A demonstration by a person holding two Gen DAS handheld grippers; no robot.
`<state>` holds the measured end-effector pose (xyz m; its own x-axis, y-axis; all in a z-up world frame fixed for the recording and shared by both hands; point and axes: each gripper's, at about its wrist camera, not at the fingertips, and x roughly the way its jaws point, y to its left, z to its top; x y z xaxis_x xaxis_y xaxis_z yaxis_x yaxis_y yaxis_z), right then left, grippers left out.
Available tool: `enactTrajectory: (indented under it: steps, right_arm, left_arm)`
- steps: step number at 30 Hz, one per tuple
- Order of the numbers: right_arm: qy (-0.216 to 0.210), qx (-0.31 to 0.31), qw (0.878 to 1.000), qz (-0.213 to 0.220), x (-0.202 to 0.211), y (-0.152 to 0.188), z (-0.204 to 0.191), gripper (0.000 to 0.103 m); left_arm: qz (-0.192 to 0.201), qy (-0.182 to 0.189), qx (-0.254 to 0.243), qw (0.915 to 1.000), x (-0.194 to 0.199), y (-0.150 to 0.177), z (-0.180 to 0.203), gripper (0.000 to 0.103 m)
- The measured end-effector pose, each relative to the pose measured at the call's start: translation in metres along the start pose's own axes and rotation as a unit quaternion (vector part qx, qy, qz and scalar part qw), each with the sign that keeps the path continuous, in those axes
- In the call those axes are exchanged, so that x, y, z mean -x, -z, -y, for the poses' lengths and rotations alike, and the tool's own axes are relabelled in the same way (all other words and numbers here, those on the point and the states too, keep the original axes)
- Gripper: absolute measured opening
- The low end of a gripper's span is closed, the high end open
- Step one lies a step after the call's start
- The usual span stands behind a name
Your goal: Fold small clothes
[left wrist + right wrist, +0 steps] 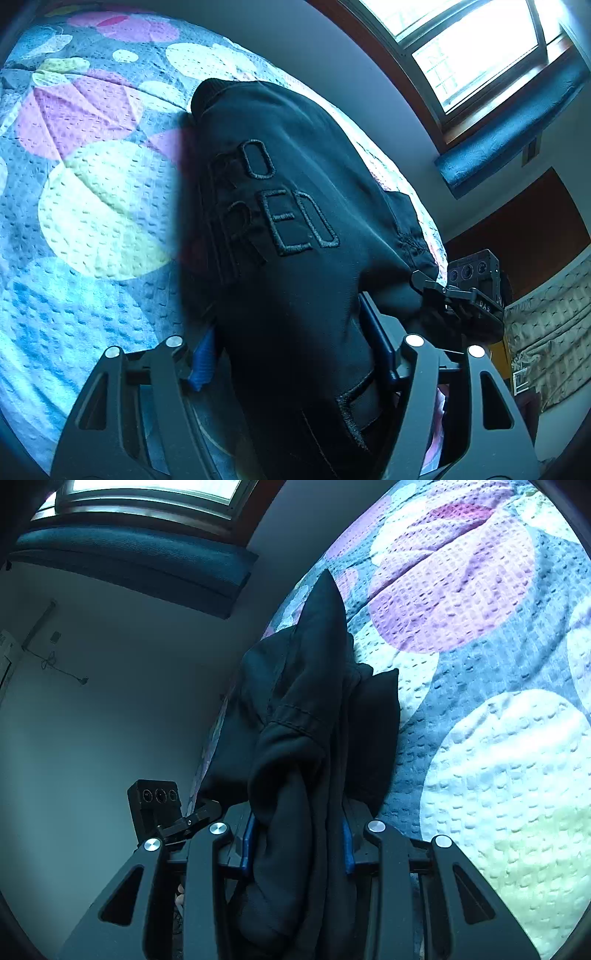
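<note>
A black garment (295,184) with raised embroidered letters hangs lifted over a bedspread (92,203) of coloured circles. In the left wrist view it fills the gap between the blue pads (203,365) of my left gripper (291,354), which is shut on it. At the right my right gripper (443,291) holds another part of the same cloth. In the right wrist view a bunched fold of the garment (306,686) runs between the blue pads (347,849) of my right gripper (299,842), shut on it. My left gripper (192,819) shows at the lower left.
The bedspread (480,664) lies under and beside the garment. A window (461,48) with a blue cushioned sill (509,147) is set in the pale wall (92,720) behind the bed. A patterned hanging (546,350) is at the far right.
</note>
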<state>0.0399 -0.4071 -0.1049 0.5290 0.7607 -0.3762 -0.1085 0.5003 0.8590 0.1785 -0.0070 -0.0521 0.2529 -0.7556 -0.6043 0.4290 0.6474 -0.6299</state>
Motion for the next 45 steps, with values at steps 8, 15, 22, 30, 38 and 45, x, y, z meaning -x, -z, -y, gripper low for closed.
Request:
enactTrajectory:
  steps: [8, 15, 22, 30, 38, 45]
  right_arm:
    - [0.019, -0.011, 1.0, 0.015, 0.025, 0.008, -0.005, 0.064]
    - [0.04, 0.004, 0.999, 0.003, 0.038, 0.036, -0.01, 0.072]
    - [0.059, 0.021, 0.998, -0.032, 0.019, 0.046, -0.012, 0.04]
    - [0.025, 0.016, 0.999, -0.026, 0.024, 0.046, -0.016, 0.024]
    - [-0.015, -0.027, 0.999, -0.025, 0.009, 0.044, 0.017, 0.023]
    - [-0.017, -0.021, 0.999, -0.023, 0.012, 0.049, 0.016, 0.023]
  left_arm:
    - [0.022, 0.023, 0.03, 0.999, 0.028, 0.019, -0.003, 0.085]
    - [0.015, 0.026, 0.006, 0.9995, 0.048, 0.05, 0.011, 0.091]
    - [-0.003, 0.003, -0.011, 0.9999, 0.04, 0.058, 0.014, 0.08]
    - [0.001, -0.025, -0.035, 0.9991, 0.047, 0.061, 0.02, 0.072]
    - [0.02, -0.046, -0.058, 0.997, 0.044, 0.069, 0.023, 0.074]
    - [0.021, -0.044, -0.058, 0.9971, 0.045, 0.069, 0.022, 0.074]
